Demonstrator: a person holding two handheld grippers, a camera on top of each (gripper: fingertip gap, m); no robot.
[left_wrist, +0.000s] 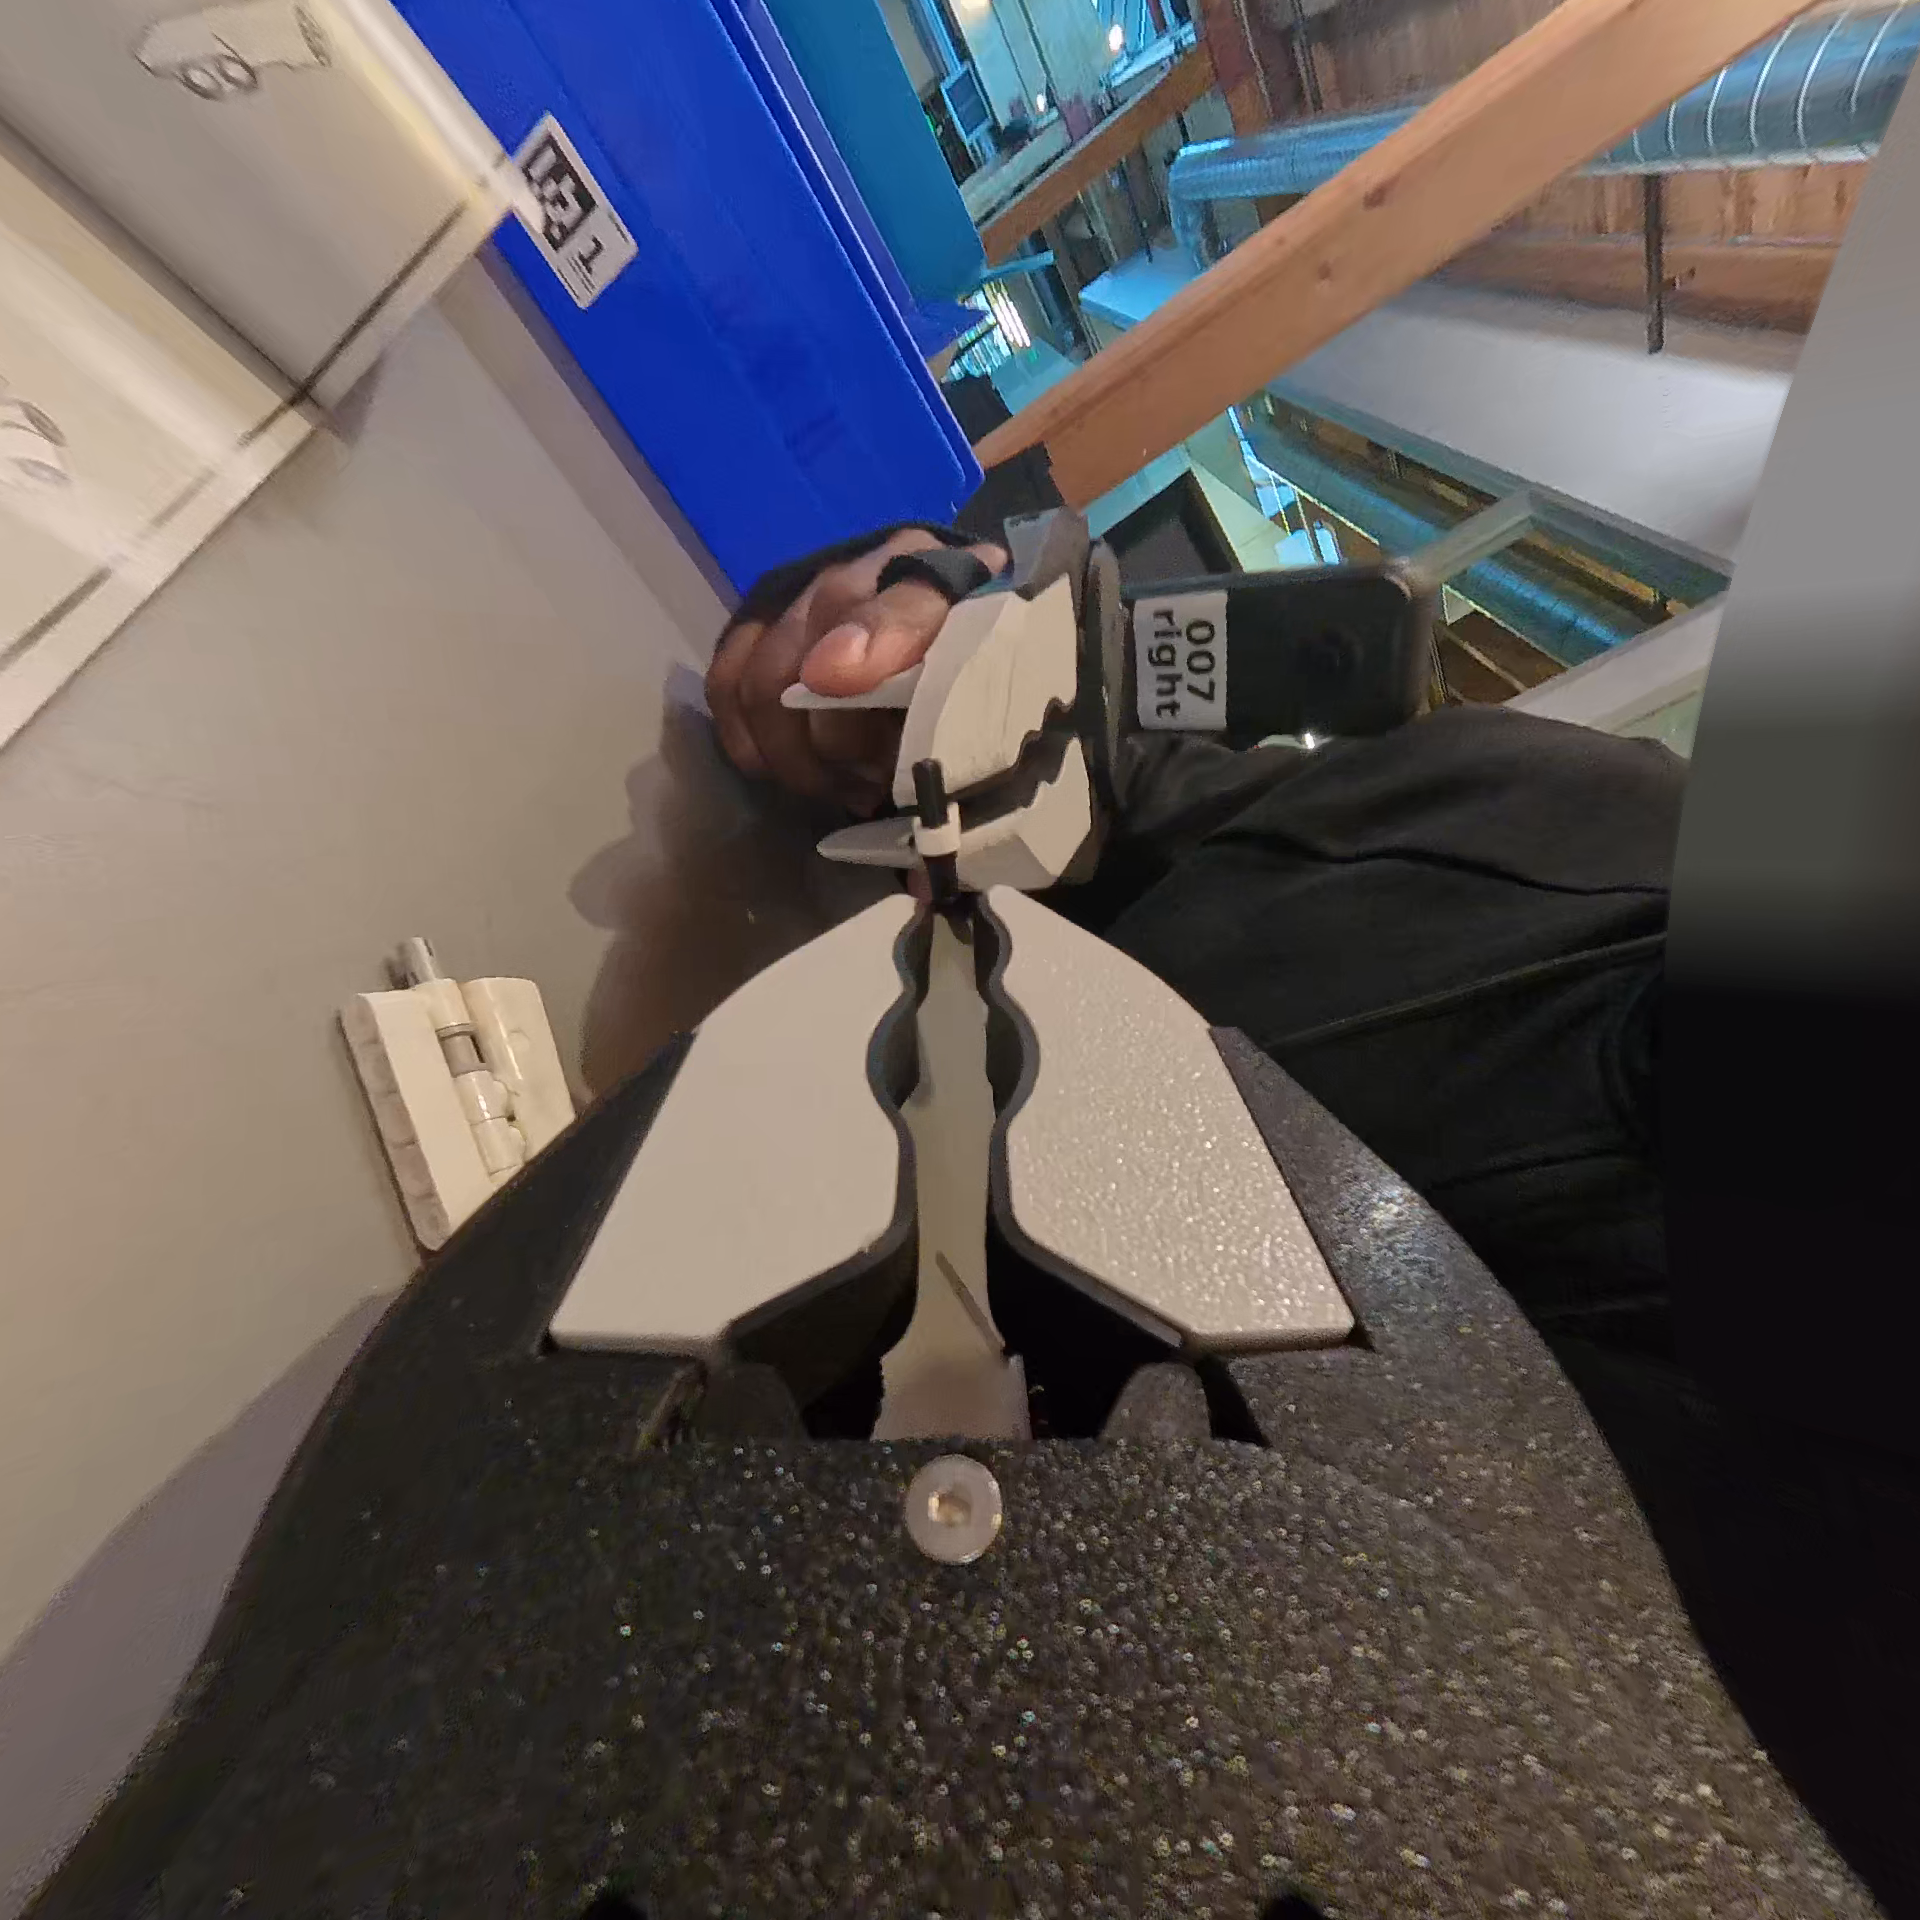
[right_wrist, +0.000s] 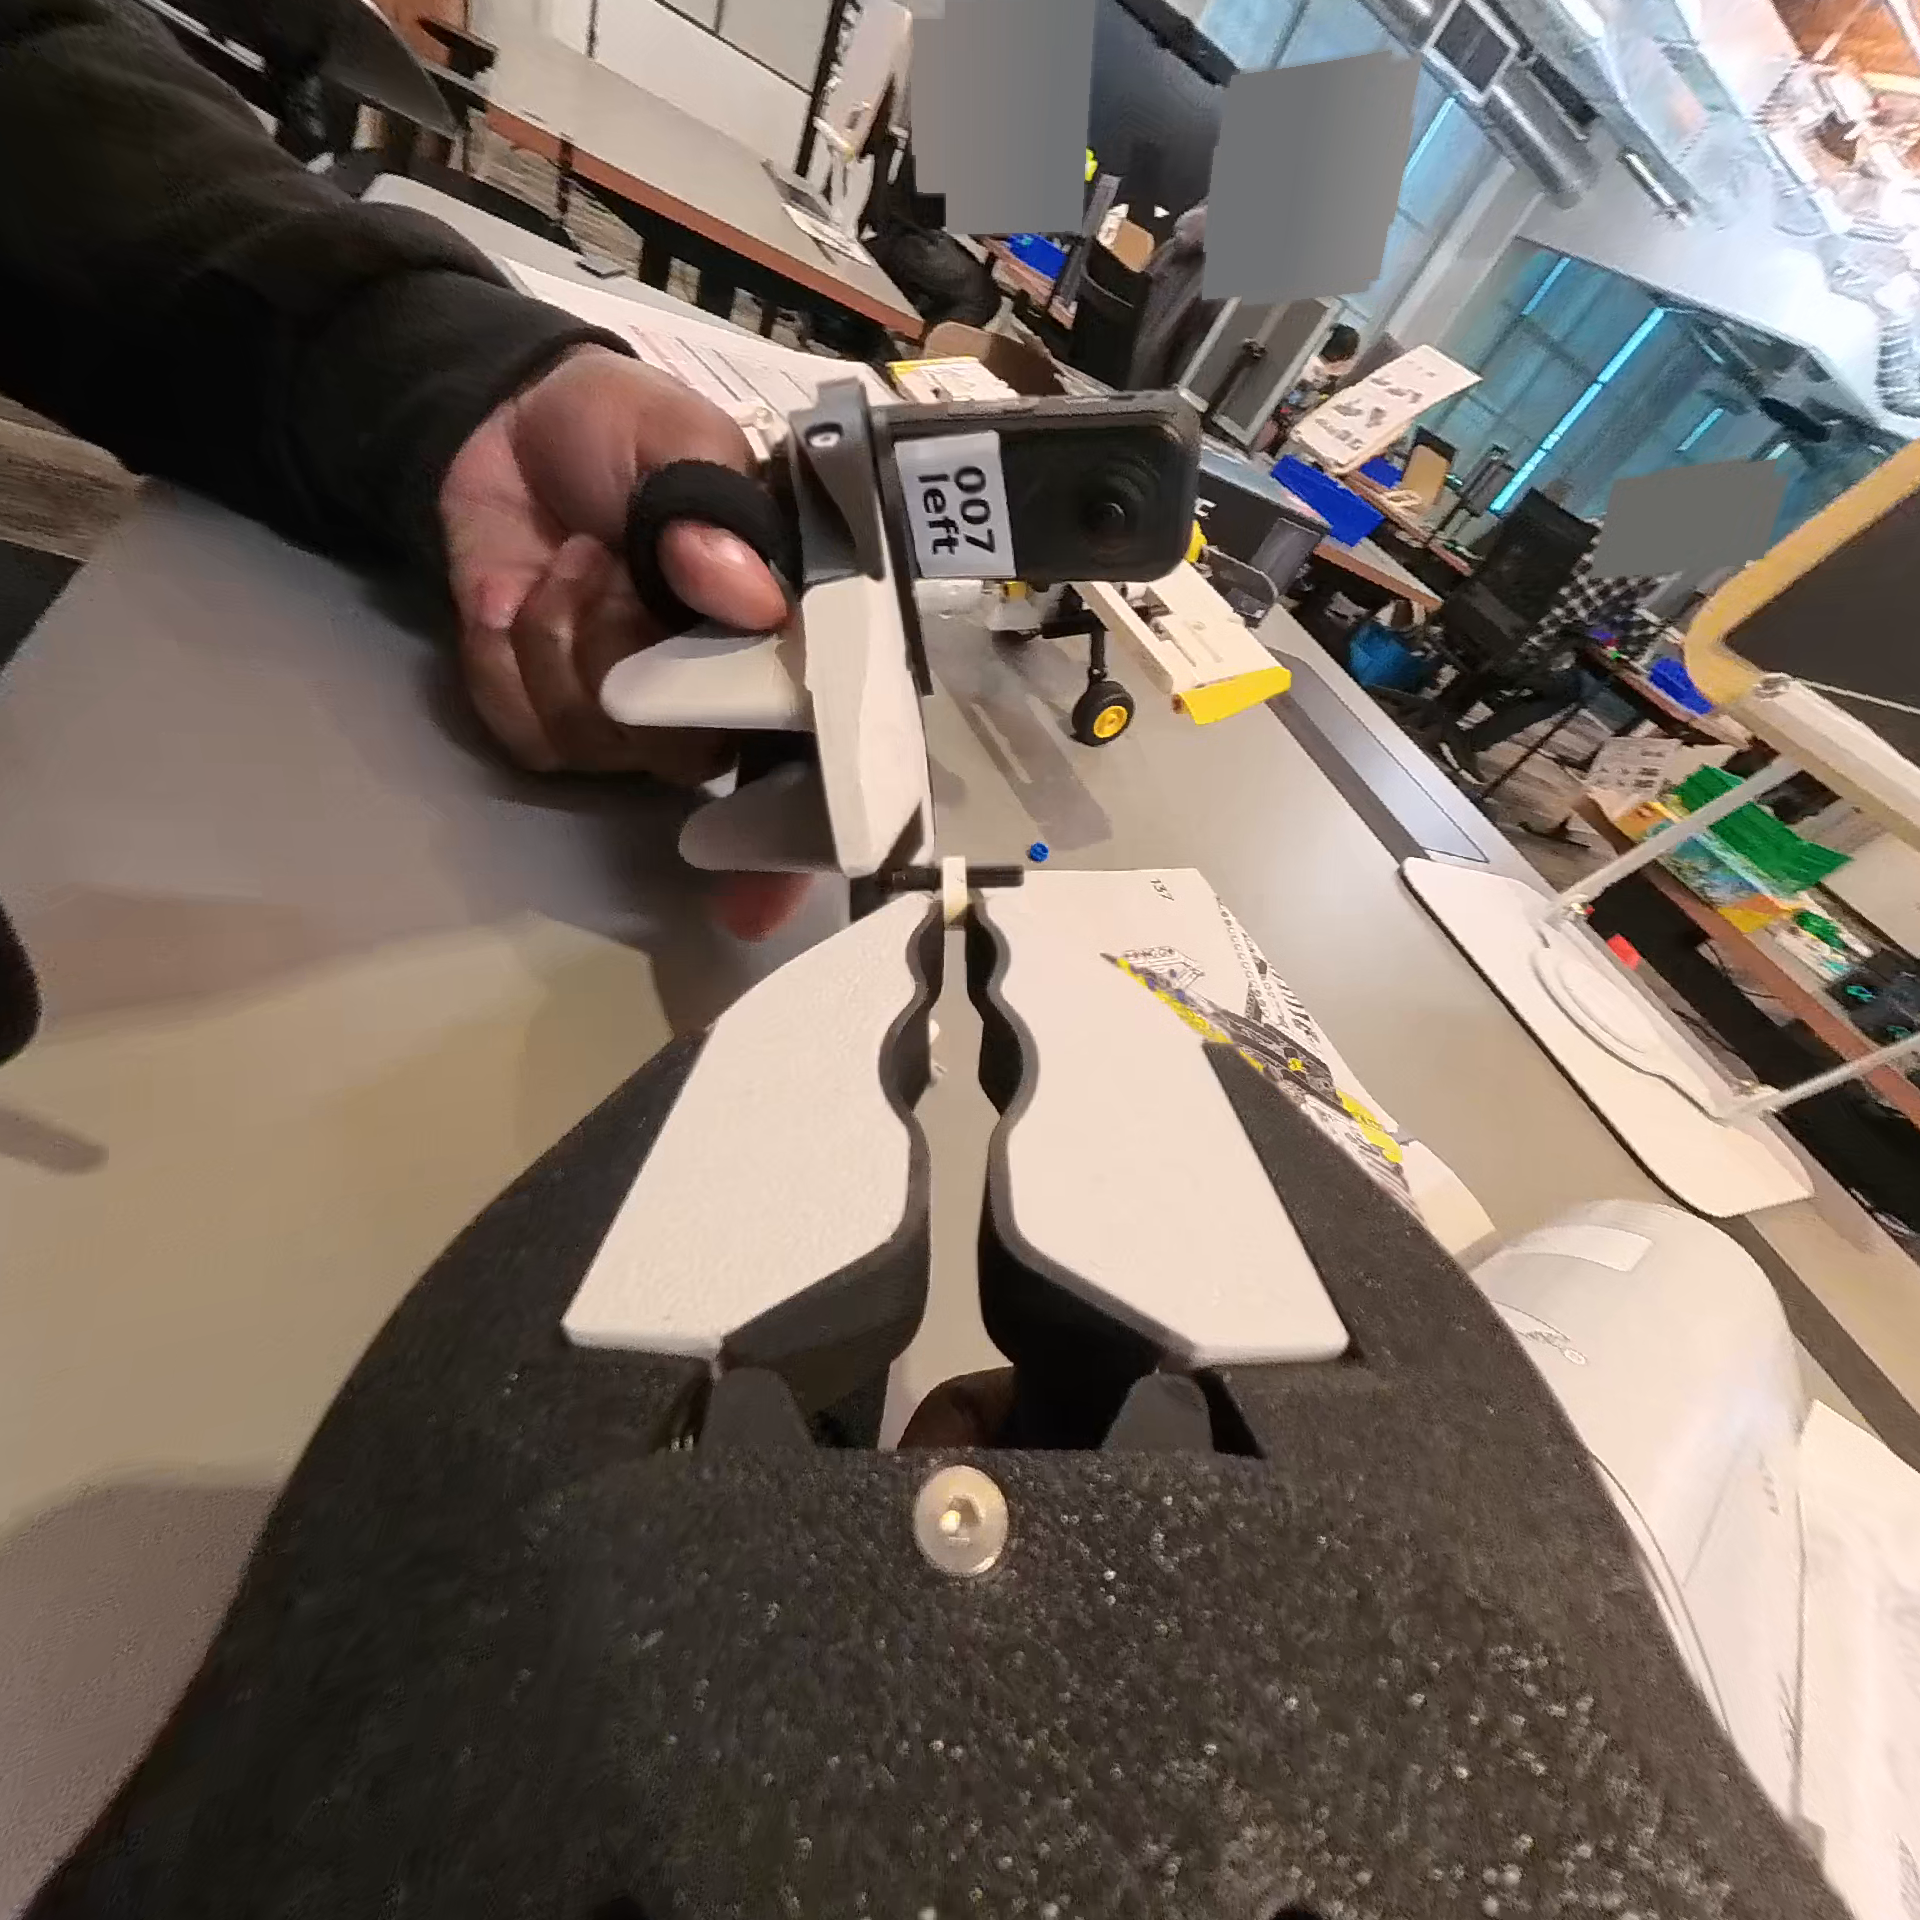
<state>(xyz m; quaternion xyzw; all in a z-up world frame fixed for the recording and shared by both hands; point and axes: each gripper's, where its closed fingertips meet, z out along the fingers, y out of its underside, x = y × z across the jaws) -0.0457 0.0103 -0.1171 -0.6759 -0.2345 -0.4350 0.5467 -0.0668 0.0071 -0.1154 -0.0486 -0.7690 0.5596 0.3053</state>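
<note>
A short black axle (right_wrist: 1003, 878) with a white bush (right_wrist: 954, 883) on it hangs in the air between my two grippers, above the grey table (right_wrist: 1299, 831). My right gripper (right_wrist: 954, 902) is shut on the white bush; in the left wrist view (left_wrist: 932, 831) its tips also clamp the bush (left_wrist: 938, 831). My left gripper (left_wrist: 951, 906) stands at the axle's (left_wrist: 928, 784) other end. That end lies between its pads (left_wrist: 982, 935), which are slightly parted and do not press on it. In the right wrist view the left gripper (right_wrist: 871, 878) comes down from above to the axle's left end.
An open instruction booklet (right_wrist: 1195, 966), a tiny blue piece (right_wrist: 1036, 852) and a white-and-yellow model with a wheel (right_wrist: 1184, 644) lie beyond the grippers. A white base with clear rods (right_wrist: 1579, 997) stands to the right. A blue bin (left_wrist: 727, 260) and a white hinged part (left_wrist: 457, 1081) show in the left wrist view. The grippers are tip to tip, or close to it.
</note>
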